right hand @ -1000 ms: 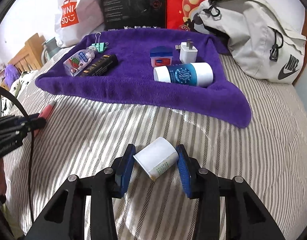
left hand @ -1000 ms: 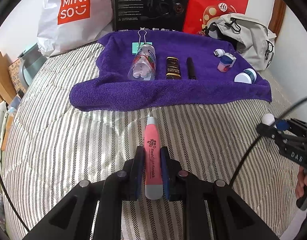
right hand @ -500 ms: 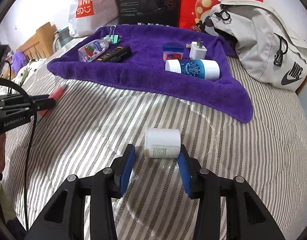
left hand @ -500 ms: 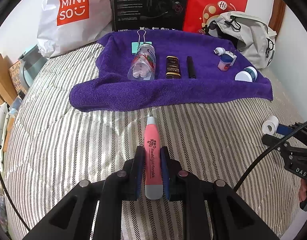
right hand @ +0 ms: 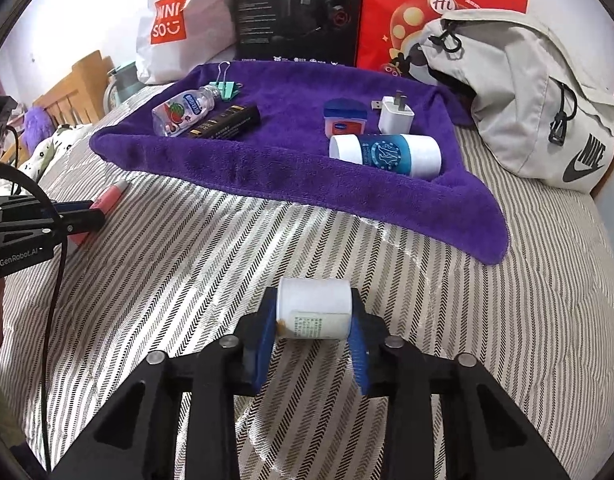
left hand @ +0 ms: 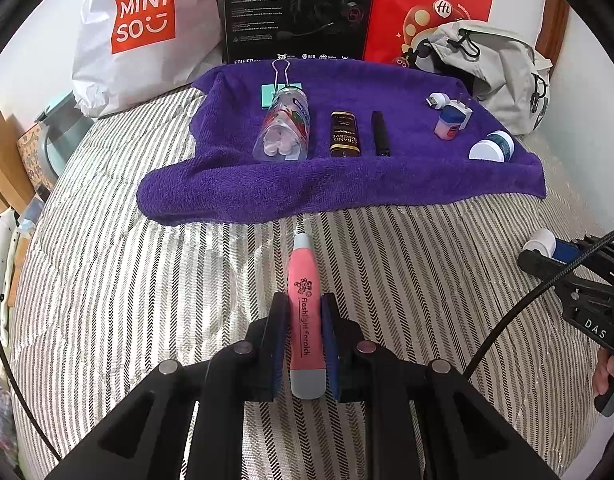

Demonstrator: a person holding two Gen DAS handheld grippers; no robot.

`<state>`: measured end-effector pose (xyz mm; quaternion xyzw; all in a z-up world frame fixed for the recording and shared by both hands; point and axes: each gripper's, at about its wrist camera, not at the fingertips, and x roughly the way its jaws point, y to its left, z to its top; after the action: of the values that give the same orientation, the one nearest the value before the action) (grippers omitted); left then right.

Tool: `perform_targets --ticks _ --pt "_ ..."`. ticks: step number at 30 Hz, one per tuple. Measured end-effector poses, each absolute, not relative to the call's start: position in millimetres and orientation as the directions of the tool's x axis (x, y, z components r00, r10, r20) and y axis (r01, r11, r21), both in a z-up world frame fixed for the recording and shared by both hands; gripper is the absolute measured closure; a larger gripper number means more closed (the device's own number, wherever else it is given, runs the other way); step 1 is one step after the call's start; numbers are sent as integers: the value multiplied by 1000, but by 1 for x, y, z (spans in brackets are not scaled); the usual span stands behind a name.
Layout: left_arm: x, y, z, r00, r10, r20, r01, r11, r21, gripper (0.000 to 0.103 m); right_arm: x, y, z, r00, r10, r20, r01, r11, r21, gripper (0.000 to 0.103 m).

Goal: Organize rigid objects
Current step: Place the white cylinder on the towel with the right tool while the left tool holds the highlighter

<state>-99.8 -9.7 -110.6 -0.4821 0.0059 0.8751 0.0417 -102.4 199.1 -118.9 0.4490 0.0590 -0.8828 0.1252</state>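
My left gripper (left hand: 303, 316) is shut on a pink flashlight pen (left hand: 303, 264) that points toward the purple towel (left hand: 407, 184) over the striped bedcover. My right gripper (right hand: 311, 320) is shut on a white bottle (right hand: 313, 304), which lies crosswise with a pad on each end. On the towel lie a clear bottle (left hand: 285, 128), a dark box (left hand: 345, 134), a black pen (left hand: 381, 132), a small blue-lidded jar (right hand: 344, 118), a white charger (right hand: 395, 114) and a blue-and-white bottle (right hand: 387, 154). A green binder clip (right hand: 227, 88) rests behind the clear bottle.
Behind the towel stand a white Miniso bag (left hand: 143, 32), a black carton (left hand: 295, 8) and a red bag (left hand: 427, 0). A grey backpack (right hand: 527, 88) leans at the right. A wooden bed frame (right hand: 67, 96) runs along the left edge.
The white bottle has turned from slanted to crosswise, and my right gripper's pads have come in onto its ends. The left gripper still holds the pink pen in the same spot.
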Motion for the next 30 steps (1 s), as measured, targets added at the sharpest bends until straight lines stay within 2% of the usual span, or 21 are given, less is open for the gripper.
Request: perform_targets --ticks 5,11,21,30 --pt "-97 -15 -109 -525 97 -845 -89 -994 -59 87 -104 204 -116 -552 -184 -813 263 -964 40 72" --pt "-89 -24 -101 -531 193 -825 -108 -981 -159 87 -103 213 -107 -536 -199 -821 241 -967 77 72" --pt "-95 -14 -93 -530 188 -827 -146 -981 -129 87 -106 215 -104 -531 -221 -818 243 -964 103 72" --pt "-95 8 -111 -517 70 -853 -170 -985 22 86 -105 214 -108 -512 -231 -827 253 -961 112 72"
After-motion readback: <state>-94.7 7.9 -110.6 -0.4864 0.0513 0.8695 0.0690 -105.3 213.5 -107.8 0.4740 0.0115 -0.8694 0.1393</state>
